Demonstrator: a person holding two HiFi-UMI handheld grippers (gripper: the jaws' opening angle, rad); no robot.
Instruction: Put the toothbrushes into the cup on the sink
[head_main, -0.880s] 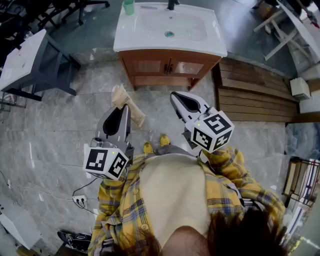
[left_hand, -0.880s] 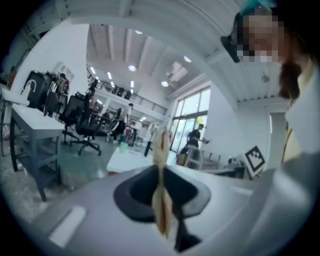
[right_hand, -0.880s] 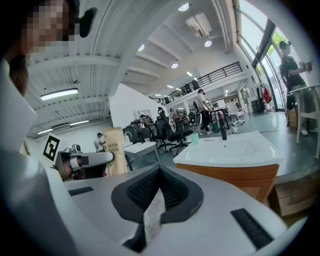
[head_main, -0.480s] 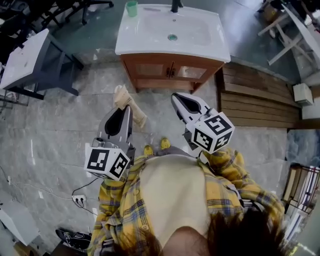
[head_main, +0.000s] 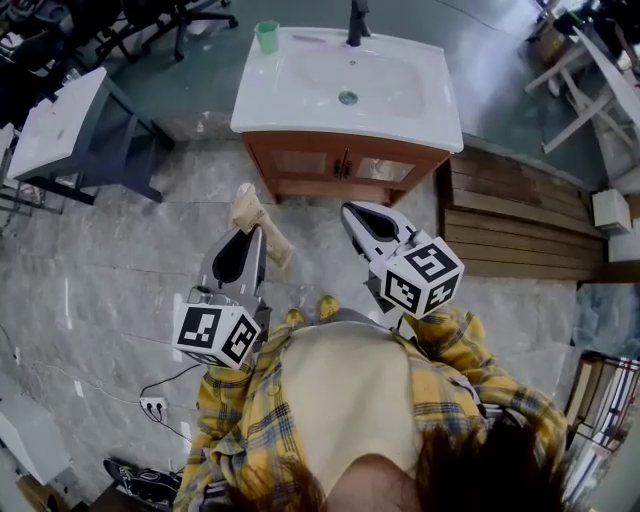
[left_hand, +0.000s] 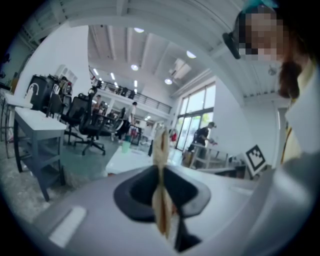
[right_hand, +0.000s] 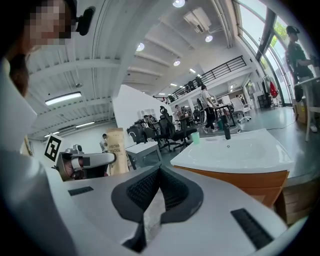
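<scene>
Nearest us, the left claw (left_hand: 161, 172) is clenched on a paper toothbrush pack (head_main: 256, 214). It's pinched at the lower end so the rest sticks out ahead, likely for dropping in end-first. The right claw (right_hand: 157, 172) is clenched with nothing in it, and we'd say it's just parked. Both point roughly level over the floor (head_main: 120, 250). Farther off, the sink (head_main: 270, 100) is well apart from both claws. The green cup (head_main: 266, 37) stands upright on its far left corner, left of the tap (head_main: 355, 22). We judge the pack is not yet delivered.
</scene>
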